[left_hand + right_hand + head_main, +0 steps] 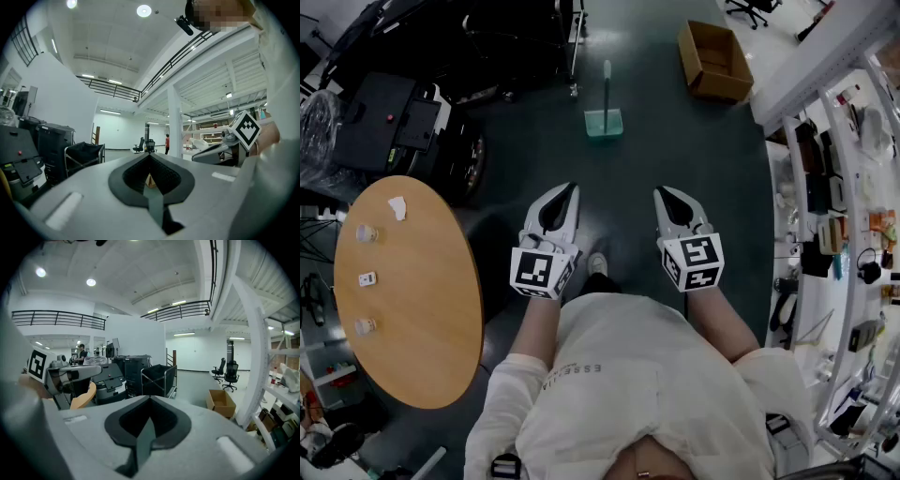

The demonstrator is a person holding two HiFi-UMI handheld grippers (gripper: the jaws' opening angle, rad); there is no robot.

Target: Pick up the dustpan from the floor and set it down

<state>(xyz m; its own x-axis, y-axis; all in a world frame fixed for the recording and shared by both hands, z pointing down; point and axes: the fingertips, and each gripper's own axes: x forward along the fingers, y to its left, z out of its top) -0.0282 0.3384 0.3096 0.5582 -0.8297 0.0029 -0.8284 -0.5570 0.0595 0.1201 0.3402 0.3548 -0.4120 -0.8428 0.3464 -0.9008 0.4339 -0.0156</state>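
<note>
Dark workshop floor (712, 178), round table (412, 309) at lower left. Green dustpan (604, 123) sitting on that floor, upper middle of the head view, handle sticking straight up, box (713, 61) off to its upper right. Left gripper (572, 187) and right gripper (660, 192) side by side mid-frame, both pinched together on nothing. Well apart from the dustpan, which lines up roughly between them, further up the frame.
</note>
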